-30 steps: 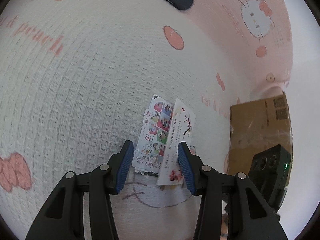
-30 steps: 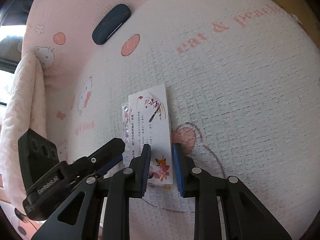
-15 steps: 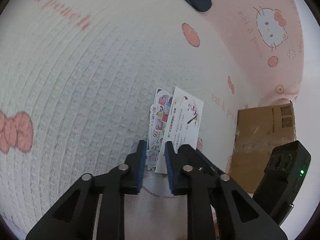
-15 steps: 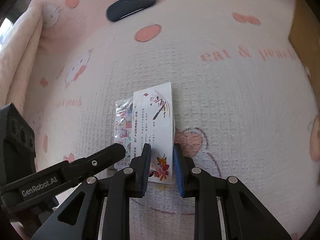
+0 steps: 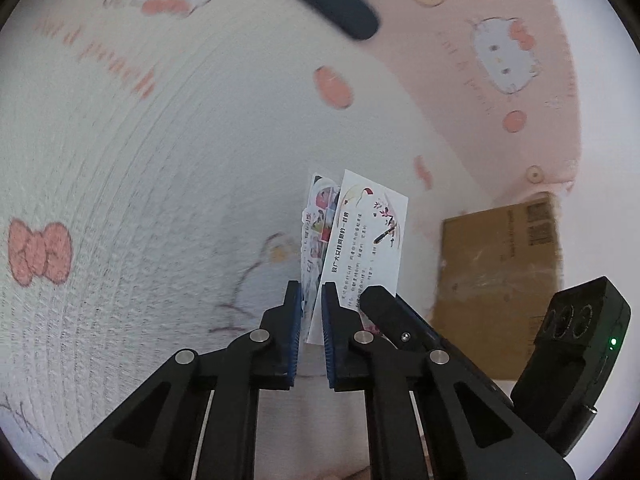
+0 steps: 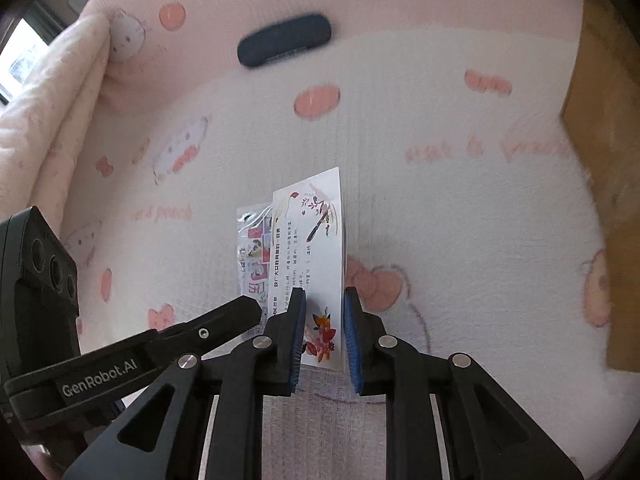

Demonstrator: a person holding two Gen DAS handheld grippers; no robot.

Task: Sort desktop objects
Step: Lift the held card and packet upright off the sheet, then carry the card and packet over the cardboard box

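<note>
Pinching with both tools, we hold two flat paper items lifted above the blanket [image 5: 160, 184]. Our left gripper [image 5: 311, 316] has just been closing, and its blue ribbed pads now stand nearly together on the lower edge of the sticker sheet [image 5: 318, 220], a glossy sheet of small colourful pictures in a clear sleeve. Our right gripper [image 6: 323, 320] has narrowed a little too, its jaws a small way apart and clamped on the bottom of the printed card [image 6: 310, 240], a stiff white rectangle with a flower motif, columns of text and a brush drawing. From the left wrist view the card [image 5: 366, 236] stands just right of the sheet, overlapping it, with a right finger [image 5: 384, 308] across its lower corner. Both grippers slant steeply downward, side by side, nearly touching. The blanket is soft, waffle-textured, white and pink, printed with cats, bows and dots. A dark oval case [image 6: 285, 39] lies on it well beyond the papers. A brown cardboard box [image 5: 500, 280] sits at the right.
</note>
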